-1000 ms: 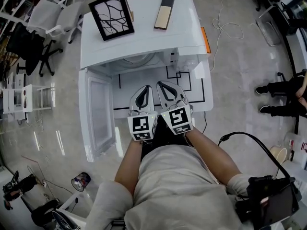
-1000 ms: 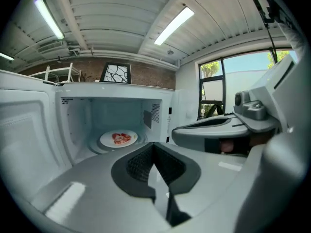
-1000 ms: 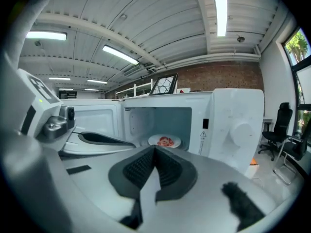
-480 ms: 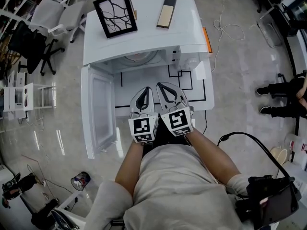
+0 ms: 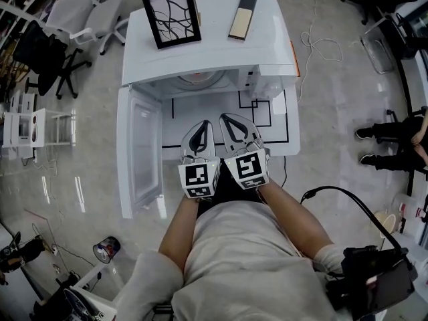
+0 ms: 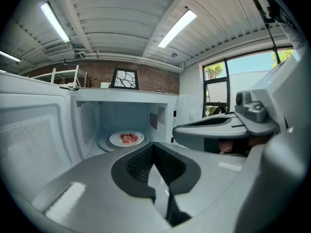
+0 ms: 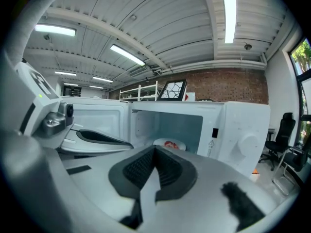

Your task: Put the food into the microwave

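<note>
Left hand-held gripper (image 6: pixel 153 147) and right hand-held gripper (image 7: pixel 155 150) clenched, empty, unmoved, food (image 6: pixel 129 139) inside microwave (image 5: pixel 214 49)

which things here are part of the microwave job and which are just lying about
Job: microwave, its open door, plate of food inside, left tool, right tool (both shut, empty).
Lying about: framed picture and flat black-and-tan bar on the microwave, white office chair.
</note>
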Available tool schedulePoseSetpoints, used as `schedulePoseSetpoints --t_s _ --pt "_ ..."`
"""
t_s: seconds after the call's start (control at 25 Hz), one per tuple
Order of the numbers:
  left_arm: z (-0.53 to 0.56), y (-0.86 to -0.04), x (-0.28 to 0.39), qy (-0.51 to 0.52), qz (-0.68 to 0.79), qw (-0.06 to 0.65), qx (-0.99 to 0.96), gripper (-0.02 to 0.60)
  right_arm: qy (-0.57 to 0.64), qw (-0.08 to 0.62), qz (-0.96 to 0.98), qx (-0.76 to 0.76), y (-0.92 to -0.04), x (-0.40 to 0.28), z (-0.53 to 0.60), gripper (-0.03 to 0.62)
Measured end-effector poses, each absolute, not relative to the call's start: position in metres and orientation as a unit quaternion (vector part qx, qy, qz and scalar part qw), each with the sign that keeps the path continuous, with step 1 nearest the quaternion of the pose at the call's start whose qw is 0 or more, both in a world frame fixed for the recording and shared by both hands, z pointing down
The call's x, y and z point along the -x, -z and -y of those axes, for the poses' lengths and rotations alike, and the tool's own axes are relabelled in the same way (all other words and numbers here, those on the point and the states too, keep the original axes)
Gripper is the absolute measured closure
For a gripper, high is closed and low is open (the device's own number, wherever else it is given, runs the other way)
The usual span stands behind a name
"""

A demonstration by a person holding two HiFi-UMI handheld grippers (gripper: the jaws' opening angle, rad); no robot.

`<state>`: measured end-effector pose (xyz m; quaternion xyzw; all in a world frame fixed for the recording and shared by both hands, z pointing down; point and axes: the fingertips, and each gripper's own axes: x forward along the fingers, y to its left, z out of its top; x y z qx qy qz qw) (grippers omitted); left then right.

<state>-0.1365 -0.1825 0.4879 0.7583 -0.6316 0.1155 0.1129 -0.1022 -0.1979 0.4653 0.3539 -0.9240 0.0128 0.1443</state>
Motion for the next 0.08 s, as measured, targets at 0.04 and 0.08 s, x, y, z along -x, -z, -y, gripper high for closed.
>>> schedulePoseSetpoints --t_s 0.04,0.08 --pt "0.1823 -0.4874 0.1382 -0.116 0.631 0.113 -0.759 0.575 -0.013 0.145 0.924 -0.354 -0.4653 0.1037 0.1973 0.585" --pt "0.1820 -0.4870 0.1398 -0.117 0.630 0.112 -0.759 0.575 -0.014 0.145 0.924 -0.354 -0.4652 0.1052 0.1967 0.585"
